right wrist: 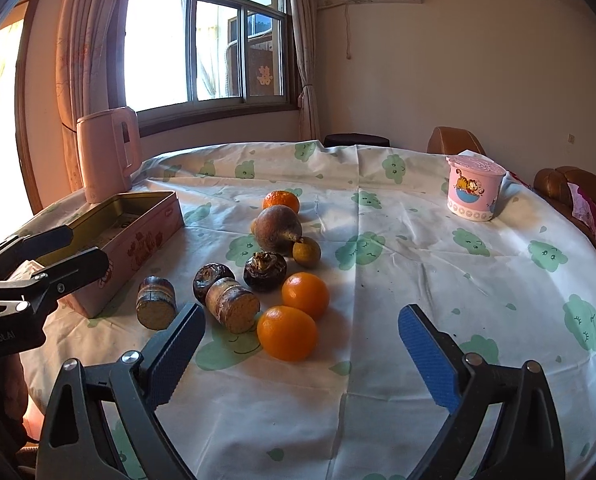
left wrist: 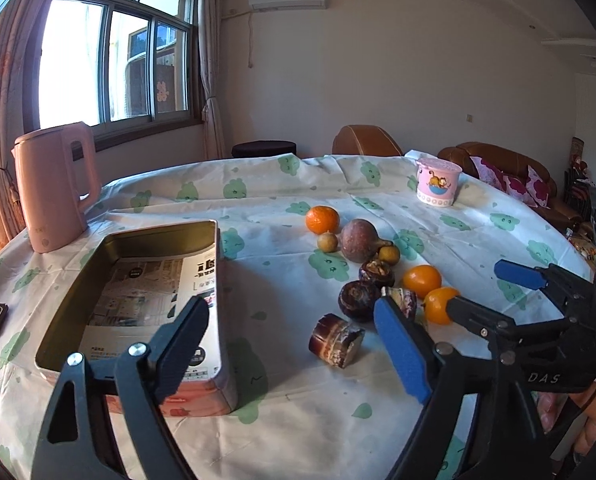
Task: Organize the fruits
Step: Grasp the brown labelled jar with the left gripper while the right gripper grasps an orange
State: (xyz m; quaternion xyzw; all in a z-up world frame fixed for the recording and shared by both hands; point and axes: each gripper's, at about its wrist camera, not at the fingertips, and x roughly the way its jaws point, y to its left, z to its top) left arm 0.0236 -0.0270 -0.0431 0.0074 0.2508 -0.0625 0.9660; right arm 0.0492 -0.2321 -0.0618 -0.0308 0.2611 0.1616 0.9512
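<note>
Fruit (right wrist: 286,338) loose on tablecloth (right wrist: 417,264) beside open tin (left wrist: 138,272); left gripper (left wrist: 294,344) and right gripper (right wrist: 301,344) spread wide, holding nothing.

Pink kettle (left wrist: 54,186) by the window (left wrist: 110,56), cartoon cat cup (right wrist: 475,188) across the table, brown sofa (left wrist: 497,164) behind

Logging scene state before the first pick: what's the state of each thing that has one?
Left tool: open, holding nothing.
Right tool: open, holding nothing.
Pink rectangular metal tin: lid off, only printed paper inside.
Pink plastic kettle: upright, lid closed.
Pink cartoon-print cup: upright, lid on.
Near orange tangerine: loose on the tablecloth.
Cut brown cane segments: lying on their sides.
</note>
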